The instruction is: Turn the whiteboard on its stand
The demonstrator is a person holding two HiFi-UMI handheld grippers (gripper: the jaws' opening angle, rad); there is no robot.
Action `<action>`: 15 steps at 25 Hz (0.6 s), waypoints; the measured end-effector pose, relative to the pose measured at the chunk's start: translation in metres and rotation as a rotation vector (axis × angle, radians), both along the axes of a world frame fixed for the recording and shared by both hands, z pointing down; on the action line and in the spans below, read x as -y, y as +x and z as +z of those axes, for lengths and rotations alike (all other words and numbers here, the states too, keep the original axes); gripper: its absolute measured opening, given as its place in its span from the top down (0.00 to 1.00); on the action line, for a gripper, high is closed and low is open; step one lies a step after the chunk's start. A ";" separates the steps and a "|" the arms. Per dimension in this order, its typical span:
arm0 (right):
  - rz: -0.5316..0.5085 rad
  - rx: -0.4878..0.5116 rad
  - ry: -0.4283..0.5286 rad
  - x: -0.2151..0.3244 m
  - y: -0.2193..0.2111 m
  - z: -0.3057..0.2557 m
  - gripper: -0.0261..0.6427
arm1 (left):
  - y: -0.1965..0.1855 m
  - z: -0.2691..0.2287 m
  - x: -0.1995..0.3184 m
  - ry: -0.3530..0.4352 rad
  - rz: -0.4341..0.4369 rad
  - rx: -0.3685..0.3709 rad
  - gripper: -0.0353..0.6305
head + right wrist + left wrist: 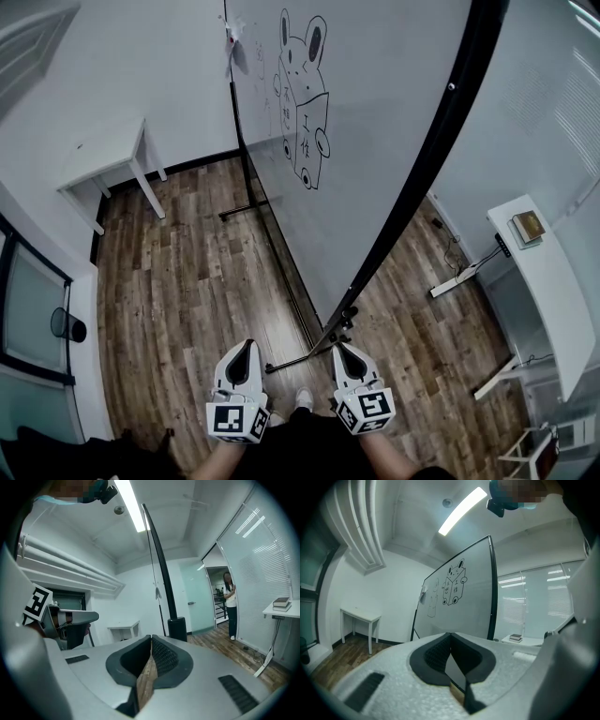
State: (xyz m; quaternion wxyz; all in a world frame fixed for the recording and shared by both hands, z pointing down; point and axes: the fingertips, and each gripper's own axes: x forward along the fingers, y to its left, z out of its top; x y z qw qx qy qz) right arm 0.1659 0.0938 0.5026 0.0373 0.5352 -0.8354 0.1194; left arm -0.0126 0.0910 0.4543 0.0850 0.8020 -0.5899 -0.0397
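The large whiteboard point(375, 112) stands on its black floor stand point(295, 358), turned at an angle, with a rabbit drawing point(302, 98) on the face I see. Its black frame edge point(422, 169) runs down toward my grippers. My left gripper point(247, 345) and right gripper point(340, 349) hover side by side low in front of the stand's foot, both shut with nothing between the jaws. In the left gripper view the whiteboard's drawn face point(457, 599) is ahead. From the right gripper view the whiteboard point(161, 573) shows edge-on, and neither gripper touches it.
A small white table point(105, 159) stands at the back left. A white desk point(548, 281) with a book point(529, 225) lines the right wall, its foot point(457, 278) on the wooden floor. A person point(230, 604) stands in a doorway far right. My shoe point(304, 398) is between the grippers.
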 end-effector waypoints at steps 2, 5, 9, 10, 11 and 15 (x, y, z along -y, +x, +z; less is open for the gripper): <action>0.000 -0.002 -0.002 -0.001 0.000 0.000 0.93 | -0.001 0.000 -0.001 0.000 -0.003 -0.002 0.93; -0.001 -0.003 0.002 -0.001 -0.002 0.000 0.93 | -0.003 0.000 -0.002 -0.001 -0.003 0.003 0.93; -0.004 -0.003 0.003 0.000 -0.004 0.000 0.93 | -0.004 0.001 -0.001 0.001 0.002 0.010 0.93; -0.003 -0.003 0.003 0.000 -0.005 0.000 0.93 | -0.004 0.002 -0.002 0.000 0.001 0.007 0.93; -0.002 -0.003 0.004 -0.001 -0.005 0.000 0.93 | -0.005 0.002 -0.002 0.001 0.002 0.006 0.93; -0.001 -0.002 0.011 -0.001 -0.007 -0.003 0.93 | -0.006 0.000 -0.001 0.008 0.007 0.009 0.93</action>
